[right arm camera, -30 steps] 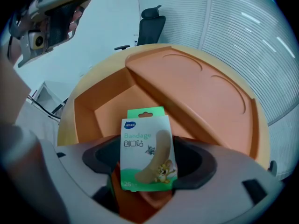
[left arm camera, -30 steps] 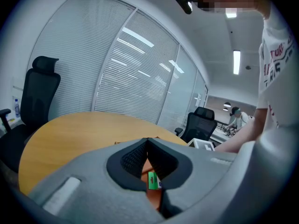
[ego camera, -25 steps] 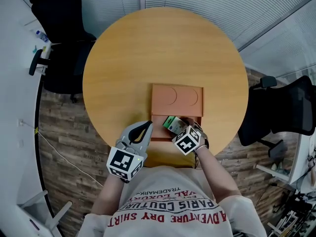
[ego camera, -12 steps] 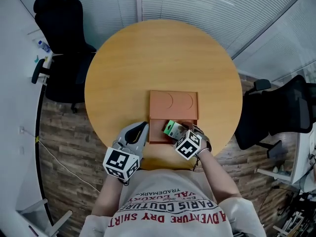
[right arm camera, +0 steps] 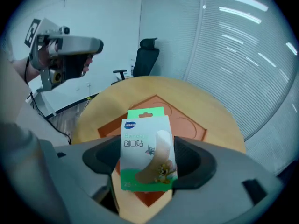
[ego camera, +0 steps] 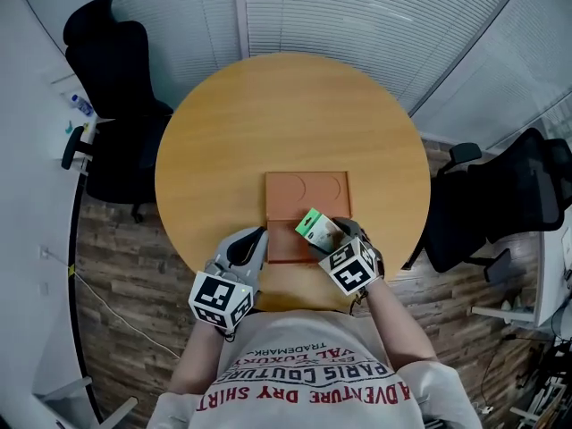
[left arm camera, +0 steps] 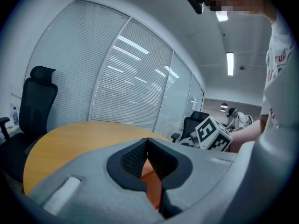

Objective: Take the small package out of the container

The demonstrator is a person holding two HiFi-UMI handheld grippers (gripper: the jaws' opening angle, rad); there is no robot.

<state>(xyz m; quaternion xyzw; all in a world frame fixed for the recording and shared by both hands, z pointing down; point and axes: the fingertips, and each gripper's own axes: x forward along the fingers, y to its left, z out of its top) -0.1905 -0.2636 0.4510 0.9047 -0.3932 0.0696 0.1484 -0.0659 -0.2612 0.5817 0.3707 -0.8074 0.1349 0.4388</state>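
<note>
Round wooden table (ego camera: 286,114) fills my head view. One black office chair (ego camera: 112,79) stands off its left edge and another (ego camera: 505,195) off its right.

Orange container (ego camera: 308,199) lies flat on the near half of the table, close to the near edge. It has two round recesses in its far part and an open compartment in its near part.

Left gripper (left arm camera: 147,146) is at the table's near edge, just beside the container's near left corner. Its jaws are closed tip to tip, and I see nothing between them, only orange showing through the gap lower down.

Right gripper (ego camera: 335,237) is over the container's near right part. Its jaws stand wide and are clamped on the two side edges of the small package (right arm camera: 147,148).

The package is a green-and-white pack of plasters, held upright with its hang tab on top and its printed face toward my right gripper camera. I see the container floor and bare table below its lower edge, so it hangs clear of the compartment
</note>
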